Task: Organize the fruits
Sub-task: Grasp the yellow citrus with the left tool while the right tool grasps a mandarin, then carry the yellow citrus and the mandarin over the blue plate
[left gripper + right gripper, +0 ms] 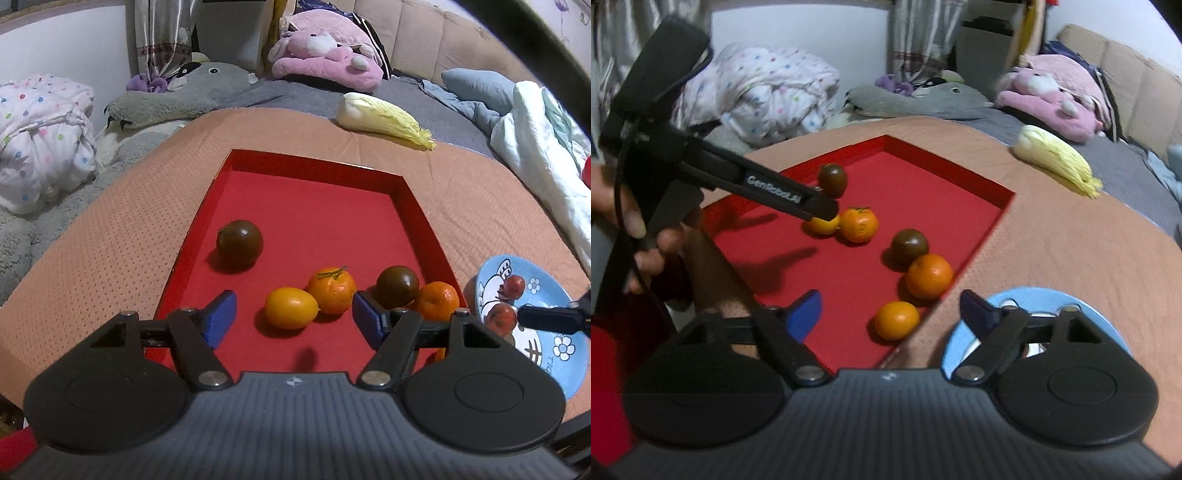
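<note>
A red tray (314, 206) holds two dark tomatoes (239, 242) (397, 286), two oranges (332, 290) (437, 301) and a yellow-orange fruit (291, 308). My left gripper (295, 319) hangs low over the tray, open. The yellow-orange fruit lies between its blue pads (221, 319) without touching them. In the right wrist view my right gripper (892, 314) is open over the tray's near corner, and a small orange (897, 319) lies below the gap. A blue plate (1034, 293) sits under its right finger. Two small red fruits (515, 286) lie on the plate.
A napa cabbage (384, 118) lies on the orange cloth beyond the tray. Plush toys (325, 48) and bedding (40, 136) crowd the back and left. A hand (646, 240) holds the left gripper's handle. A white cloth (535, 147) lies at the right.
</note>
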`<state>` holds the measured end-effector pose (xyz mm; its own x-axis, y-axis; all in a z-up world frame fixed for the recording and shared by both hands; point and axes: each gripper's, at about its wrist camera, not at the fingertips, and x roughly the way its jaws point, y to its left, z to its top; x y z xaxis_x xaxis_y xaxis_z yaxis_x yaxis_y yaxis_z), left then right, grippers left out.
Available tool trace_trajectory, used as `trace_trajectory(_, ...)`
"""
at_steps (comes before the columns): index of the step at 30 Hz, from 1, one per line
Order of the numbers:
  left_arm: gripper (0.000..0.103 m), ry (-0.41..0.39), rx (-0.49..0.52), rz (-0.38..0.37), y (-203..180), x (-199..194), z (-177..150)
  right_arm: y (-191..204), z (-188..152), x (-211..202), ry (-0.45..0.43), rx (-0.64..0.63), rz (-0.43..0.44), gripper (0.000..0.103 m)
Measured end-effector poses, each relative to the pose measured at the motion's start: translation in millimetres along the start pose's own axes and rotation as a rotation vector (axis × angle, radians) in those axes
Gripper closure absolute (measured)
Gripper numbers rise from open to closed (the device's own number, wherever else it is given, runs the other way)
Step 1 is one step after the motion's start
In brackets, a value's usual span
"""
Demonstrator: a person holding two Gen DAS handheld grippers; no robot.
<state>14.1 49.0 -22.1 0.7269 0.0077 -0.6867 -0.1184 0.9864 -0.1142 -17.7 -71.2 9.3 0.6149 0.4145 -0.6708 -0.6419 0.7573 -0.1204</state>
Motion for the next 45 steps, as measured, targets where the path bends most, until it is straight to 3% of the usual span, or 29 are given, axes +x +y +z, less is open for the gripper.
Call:
trace_trajectory(5,0.029,0.036,-0.005,-0.003,-2.3,7.9,-2.8,7.1,2.0,12.8,0.032,-0.073,-0.005,0.037)
trace_trajectory(12,0.029,0.078,0.006,-0.011,-6.1,20.8,-5.3,32.9,-1.7,26.2,0.086,-0.305,-0.051,0.060)
trace_trajectory(16,0.030,0.103,0.011,-0.017,-6.9,30.4,-4.7,36.6,-3.9,32.2,0.111,-0.362,-0.088,0.065)
trace_trajectory(21,0.032,0.131,0.028,0.000,-9.2,44.8,-3.7,30.1,-3.3,33.5,0.126,-0.337,-0.089,0.066)
trace_trajectory(25,0.049,0.116,0.056,0.008,-12.2,49.2,-2.1,27.2,-0.7,37.6,0.131,-0.307,-0.078,0.068)
trace_trajectory(28,0.053,0.110,0.045,0.003,-10.5,50.8,-1.1,25.1,-1.2,37.5,0.123,-0.274,-0.075,0.068)
trace_trajectory(29,0.060,0.109,0.045,0.003,-10.0,51.1,-0.8,24.5,-1.5,36.9,0.119,-0.265,-0.074,0.068)
trace_trajectory(36,0.060,0.106,0.043,-0.017,-8.6,50.6,-0.9,10.9,1.2,31.3,0.092,-0.124,-0.041,0.068)
trace_trajectory(45,0.061,0.070,-0.054,-0.078,4.0,33.6,0.6,-19.9,-1.8,19.5,0.051,0.164,0.055,0.067)
